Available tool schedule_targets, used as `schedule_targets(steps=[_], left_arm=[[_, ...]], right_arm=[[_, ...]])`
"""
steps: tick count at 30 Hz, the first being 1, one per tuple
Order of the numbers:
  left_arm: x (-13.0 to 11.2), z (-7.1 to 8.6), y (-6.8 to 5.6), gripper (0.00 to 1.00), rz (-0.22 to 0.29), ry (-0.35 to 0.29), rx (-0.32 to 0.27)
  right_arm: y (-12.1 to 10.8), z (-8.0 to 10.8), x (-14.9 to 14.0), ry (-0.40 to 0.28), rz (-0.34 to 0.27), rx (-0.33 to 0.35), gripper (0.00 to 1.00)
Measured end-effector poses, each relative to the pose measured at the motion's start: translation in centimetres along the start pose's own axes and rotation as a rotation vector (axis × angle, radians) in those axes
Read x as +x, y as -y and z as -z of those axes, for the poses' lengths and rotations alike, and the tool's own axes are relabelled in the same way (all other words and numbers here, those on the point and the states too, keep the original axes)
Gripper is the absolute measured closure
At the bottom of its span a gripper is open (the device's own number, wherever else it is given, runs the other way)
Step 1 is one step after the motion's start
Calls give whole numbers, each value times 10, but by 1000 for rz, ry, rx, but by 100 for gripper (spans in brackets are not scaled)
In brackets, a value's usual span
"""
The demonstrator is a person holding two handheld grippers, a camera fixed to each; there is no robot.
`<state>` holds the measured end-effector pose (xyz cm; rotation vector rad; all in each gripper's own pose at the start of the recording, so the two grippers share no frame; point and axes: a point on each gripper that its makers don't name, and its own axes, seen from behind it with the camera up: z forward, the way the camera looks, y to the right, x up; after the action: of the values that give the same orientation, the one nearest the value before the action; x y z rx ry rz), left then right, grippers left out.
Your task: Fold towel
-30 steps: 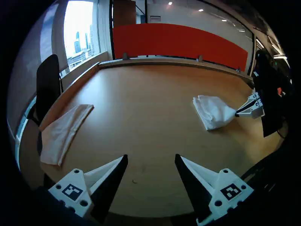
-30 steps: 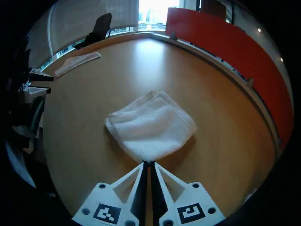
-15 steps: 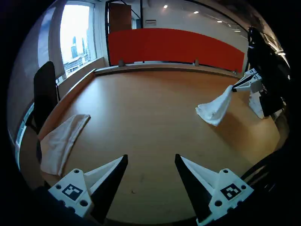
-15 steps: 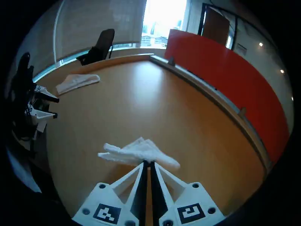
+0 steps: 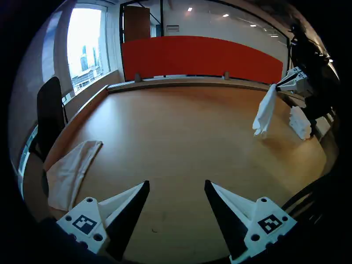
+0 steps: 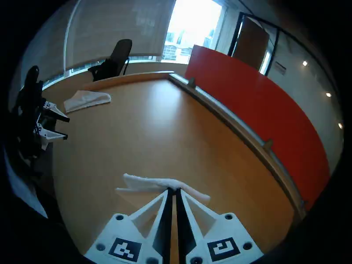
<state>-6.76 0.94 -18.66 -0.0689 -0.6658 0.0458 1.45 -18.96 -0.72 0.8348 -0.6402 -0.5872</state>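
Your right claw pinched the top of the white towel, and it hung down over the wooden table. Your left claw was spread wide near the table's front edge.

The table is bare across its wide middle, from near edge to far. A loose towel lies along the left edge beside a chair. By the right edge a hanging towel and a folded stack block passage. A red partition walls the far edge.
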Motion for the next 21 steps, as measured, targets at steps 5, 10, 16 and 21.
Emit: schedule_targets(steps=[5,10,16,21], left_arm=[[1,-1,-6,7,1,3,-17],[5,-2,-5,7,-7,4,-11],[10,-2,-11,7,-18,3,-27],[12,-3,-14,7,-22,6,-24]], right_arm=[[-27,20,-6,7,0,-27,95],[-57,39,-17,23,-4,-59,95],[-94,59,-28,36,-27,-93,95],[-124,75,-40,55,-37,-125,95]])
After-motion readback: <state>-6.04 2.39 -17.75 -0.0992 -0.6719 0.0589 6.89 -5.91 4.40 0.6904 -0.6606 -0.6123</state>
